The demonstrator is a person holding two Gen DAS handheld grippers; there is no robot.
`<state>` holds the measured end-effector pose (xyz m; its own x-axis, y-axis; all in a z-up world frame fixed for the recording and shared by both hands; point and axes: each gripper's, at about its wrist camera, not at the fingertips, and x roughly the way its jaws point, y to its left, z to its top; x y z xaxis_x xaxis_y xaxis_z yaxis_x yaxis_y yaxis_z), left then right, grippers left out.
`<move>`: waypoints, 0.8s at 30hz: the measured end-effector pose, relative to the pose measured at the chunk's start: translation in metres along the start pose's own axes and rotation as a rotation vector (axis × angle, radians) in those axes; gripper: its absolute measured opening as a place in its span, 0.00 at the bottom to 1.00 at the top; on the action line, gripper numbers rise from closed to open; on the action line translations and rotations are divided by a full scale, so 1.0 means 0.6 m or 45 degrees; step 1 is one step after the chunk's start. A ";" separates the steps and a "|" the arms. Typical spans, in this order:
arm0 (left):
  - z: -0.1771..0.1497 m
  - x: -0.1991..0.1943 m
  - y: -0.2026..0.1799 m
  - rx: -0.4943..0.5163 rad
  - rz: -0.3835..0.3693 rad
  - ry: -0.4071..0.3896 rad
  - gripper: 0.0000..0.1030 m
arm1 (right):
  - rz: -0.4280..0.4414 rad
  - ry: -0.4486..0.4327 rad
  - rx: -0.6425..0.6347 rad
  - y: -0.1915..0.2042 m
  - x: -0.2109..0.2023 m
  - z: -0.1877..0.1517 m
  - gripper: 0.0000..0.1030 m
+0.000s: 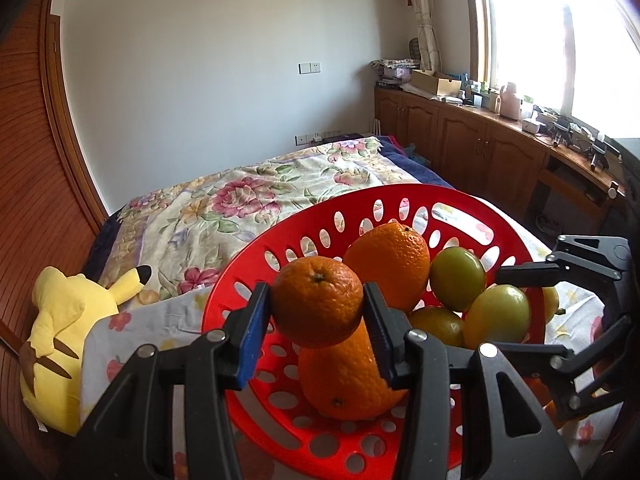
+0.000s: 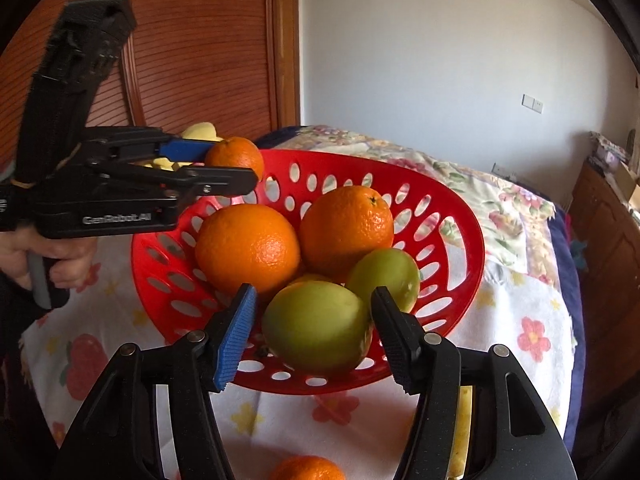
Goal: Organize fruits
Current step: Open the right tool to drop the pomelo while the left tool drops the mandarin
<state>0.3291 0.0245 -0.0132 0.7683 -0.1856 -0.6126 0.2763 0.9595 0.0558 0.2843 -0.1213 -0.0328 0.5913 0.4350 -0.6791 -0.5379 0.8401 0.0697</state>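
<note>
- The left gripper [image 1: 317, 309] pinches a small orange [image 1: 318, 301] above the near-left rim of the red basket [image 1: 248, 256] on the flowered bed.
- The right gripper [image 2: 313, 320], jaws spread, flanks a green fruit [image 2: 316, 326] without touching it, inside the basket's near rim.

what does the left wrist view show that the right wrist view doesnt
Only the left wrist view shows the window, the wooden cabinets beneath it and most of the yellow plush toy.

Only the right wrist view shows the hand holding the left gripper, and a loose orange on the cloth in front of the basket.

Both show the red basket with two big oranges and green fruits, the small orange clamped in the left gripper, the right gripper around a green fruit, and the floral bedspread.
</note>
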 end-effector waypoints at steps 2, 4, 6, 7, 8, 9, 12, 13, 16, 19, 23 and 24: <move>0.002 0.003 -0.002 0.009 0.009 0.002 0.44 | -0.005 -0.005 -0.002 -0.001 -0.005 -0.001 0.62; 0.003 0.006 -0.004 0.008 0.016 0.006 0.45 | -0.006 -0.014 -0.002 -0.003 -0.011 -0.003 0.63; 0.005 0.007 -0.004 0.005 0.032 0.003 0.47 | -0.009 -0.029 0.003 -0.004 -0.019 -0.004 0.63; 0.007 0.006 -0.005 0.004 0.044 -0.007 0.48 | -0.007 -0.033 0.008 -0.005 -0.022 -0.005 0.64; 0.008 0.003 -0.005 0.001 0.045 -0.017 0.48 | -0.006 -0.036 0.013 -0.006 -0.025 -0.006 0.64; 0.009 0.001 -0.004 -0.003 0.040 -0.021 0.49 | -0.009 -0.042 0.019 -0.008 -0.029 -0.007 0.64; 0.008 -0.008 -0.004 -0.013 0.042 -0.040 0.50 | -0.020 -0.051 0.029 -0.010 -0.037 -0.009 0.64; 0.007 -0.012 -0.004 -0.016 0.042 -0.047 0.50 | -0.022 -0.055 0.035 -0.011 -0.041 -0.011 0.64; -0.002 -0.030 -0.006 -0.038 0.029 -0.063 0.51 | -0.033 -0.068 0.053 -0.013 -0.054 -0.016 0.65; -0.017 -0.051 -0.011 -0.059 0.014 -0.080 0.53 | -0.051 -0.085 0.081 -0.016 -0.068 -0.024 0.65; -0.049 -0.088 -0.019 -0.088 0.004 -0.099 0.54 | -0.080 -0.101 0.128 -0.017 -0.091 -0.039 0.66; -0.056 -0.095 -0.021 -0.091 0.005 -0.100 0.54 | -0.087 -0.107 0.141 -0.018 -0.100 -0.046 0.66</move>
<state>0.2624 0.0302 -0.0055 0.8128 -0.1949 -0.5490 0.2333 0.9724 0.0002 0.2383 -0.1650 -0.0130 0.6752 0.3971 -0.6216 -0.4278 0.8973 0.1086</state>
